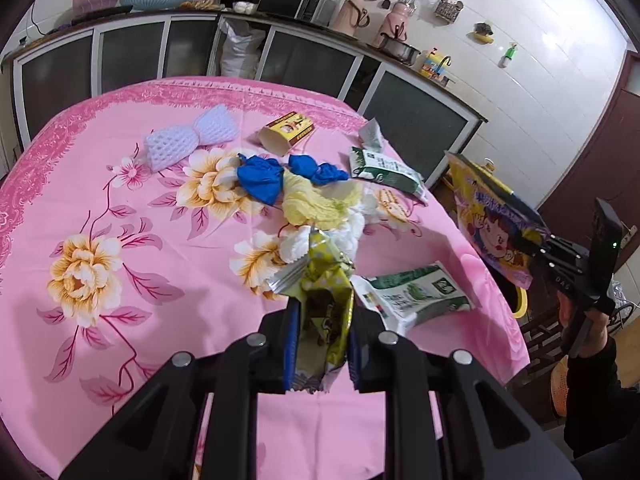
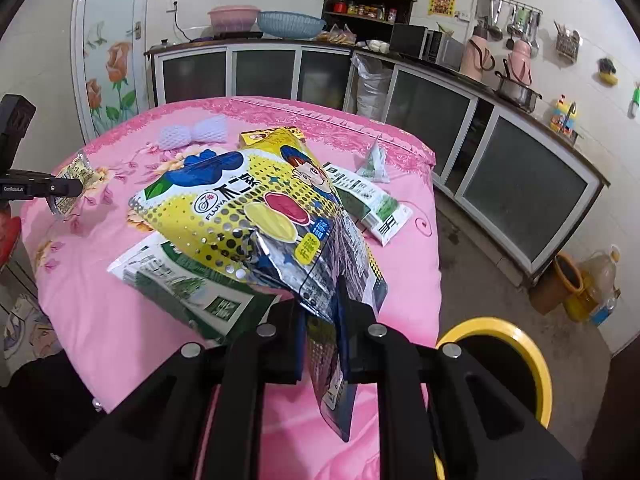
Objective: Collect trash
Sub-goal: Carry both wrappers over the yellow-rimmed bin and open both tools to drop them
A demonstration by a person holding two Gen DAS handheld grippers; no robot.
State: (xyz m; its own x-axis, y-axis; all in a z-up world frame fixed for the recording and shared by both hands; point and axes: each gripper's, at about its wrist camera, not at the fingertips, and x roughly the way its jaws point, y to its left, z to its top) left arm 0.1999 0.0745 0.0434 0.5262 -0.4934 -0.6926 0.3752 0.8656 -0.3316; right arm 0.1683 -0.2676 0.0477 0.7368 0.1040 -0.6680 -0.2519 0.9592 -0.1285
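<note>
Grip, left: left gripper [image 1: 322,344] has its jaws closed on a small yellow-green wrapper [image 1: 324,292], which stands up crumpled between the pads, clear of the tabletop [image 1: 160,208].
Grip, right: right gripper [image 2: 322,344] has its jaws pinched on the lower edge of a big yellow snack bag [image 2: 256,216]; the bag fans out ahead of the jaws, lifted off the cloth.
Handling, held pieces: both look like thin foil film, very light, floppy and slick; a pinch on a flat seam or folded edge should hold better than one on the puffed middle.
Bin: yellow-rimmed bin [image 2: 516,344] sits just right of the right jaws, below the tabletop edge, mouth open.
Just ahead of left jaws: green-and-white pouch [image 1: 416,292] lies flat beside the held wrapper; a corner is probably the easiest hold.
Further ahead: white tissue [image 1: 320,240] and pale yellow crumpled paper [image 1: 308,200], soft and compressible, likely to take a grip anywhere.
Beyond: two blue crumpled gloves [image 1: 260,178], limp; a second green pouch [image 1: 384,170] to the right.
Farthest: open yellow carton [image 1: 286,132], stiffer, best taken by a wall; white foam net [image 1: 188,140], springy; small grey-green wrapper [image 1: 372,134] near the far edge.
Progress, as judged: two pieces in hand, most litter not yet collected.
</note>
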